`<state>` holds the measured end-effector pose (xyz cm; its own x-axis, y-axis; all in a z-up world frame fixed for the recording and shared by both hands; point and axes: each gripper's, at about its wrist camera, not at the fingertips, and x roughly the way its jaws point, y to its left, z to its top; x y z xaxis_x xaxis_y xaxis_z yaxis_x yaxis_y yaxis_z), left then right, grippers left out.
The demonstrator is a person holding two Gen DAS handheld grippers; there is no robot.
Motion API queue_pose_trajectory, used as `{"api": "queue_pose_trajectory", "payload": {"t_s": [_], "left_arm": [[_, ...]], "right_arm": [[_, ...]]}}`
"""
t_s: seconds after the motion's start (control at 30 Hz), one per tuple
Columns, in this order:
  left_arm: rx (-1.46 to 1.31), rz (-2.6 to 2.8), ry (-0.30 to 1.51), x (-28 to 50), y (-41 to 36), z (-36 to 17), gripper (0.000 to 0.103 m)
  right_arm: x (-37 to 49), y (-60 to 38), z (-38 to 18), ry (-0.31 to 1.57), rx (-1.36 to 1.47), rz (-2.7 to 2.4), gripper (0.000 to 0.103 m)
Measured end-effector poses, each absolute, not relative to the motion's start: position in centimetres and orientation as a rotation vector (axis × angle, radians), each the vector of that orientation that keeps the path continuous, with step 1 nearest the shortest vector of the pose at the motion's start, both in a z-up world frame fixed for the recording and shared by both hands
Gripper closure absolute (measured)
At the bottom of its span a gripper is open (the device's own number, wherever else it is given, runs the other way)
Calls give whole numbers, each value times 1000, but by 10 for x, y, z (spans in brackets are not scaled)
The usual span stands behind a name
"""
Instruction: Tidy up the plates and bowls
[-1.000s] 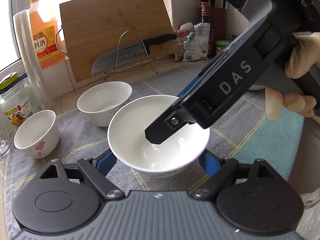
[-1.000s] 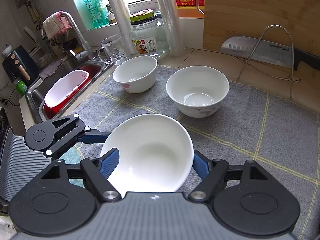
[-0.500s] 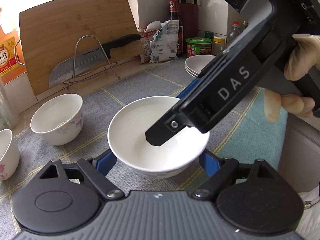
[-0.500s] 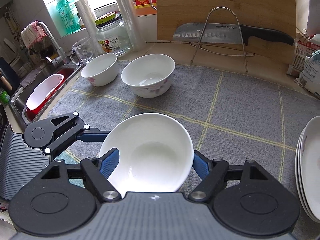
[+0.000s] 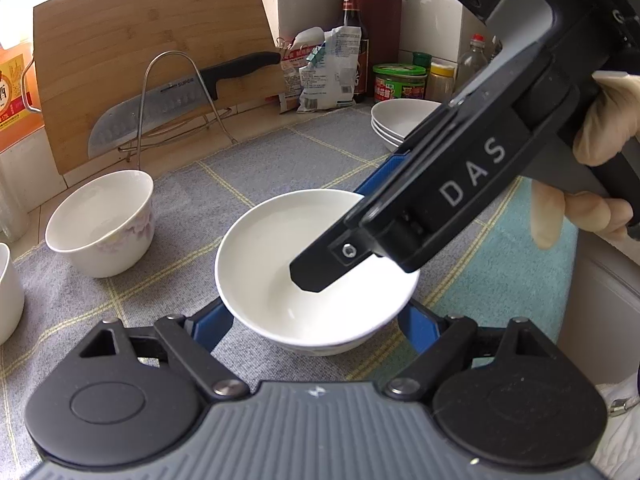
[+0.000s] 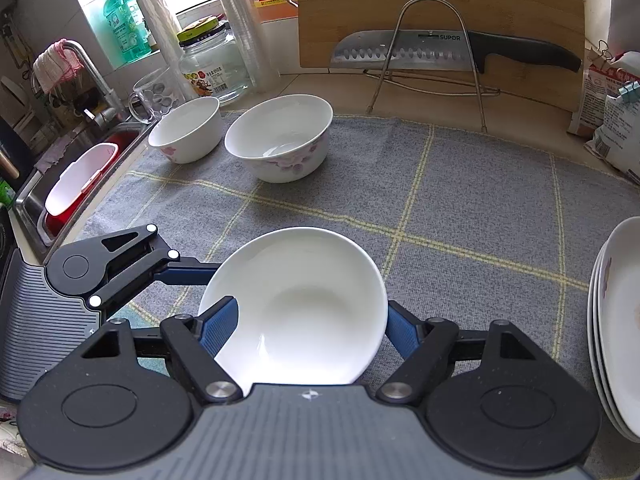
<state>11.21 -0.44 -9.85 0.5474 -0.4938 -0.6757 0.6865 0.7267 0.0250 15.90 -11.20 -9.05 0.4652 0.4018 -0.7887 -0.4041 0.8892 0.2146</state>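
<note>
Both grippers, left [image 5: 316, 320] and right [image 6: 312, 328], had jaws clamped on one shallow white ceramic dish [image 6: 296, 304] over the grey checked mat [image 6: 460, 200]; keeping it level toward the stacked white plates [image 6: 616, 320] seemed wise.

Two wrist views, close, sharing bowl [image 5: 316, 280]

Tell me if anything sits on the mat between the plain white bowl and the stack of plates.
Nothing visible does. Both grippers flank the plain white bowl, and the grey mat between it and the stack of plates at the right edge lies bare. The two flowered bowls stand at the far side.
</note>
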Motion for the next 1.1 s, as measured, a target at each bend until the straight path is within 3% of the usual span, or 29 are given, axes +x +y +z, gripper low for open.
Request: {"api": "queue_pose_trajectory", "payload": {"t_s": [0.4,0.47,0.57,1.1], "left_arm": [[294,-719,694,112,-3,-99,13],[278,-735,690,112,-1,-98,3],[264,-743,684,112,0,-97,1],[248,-647,704,104,47,-84,1]], "right_arm": [[161,-109,-94,978,-5,503,16],[162,-109,-95,984,2,511,10],[160,-105,-93,968,-6,515,0],[163,-104,-79,933,-40,512,0]]}}
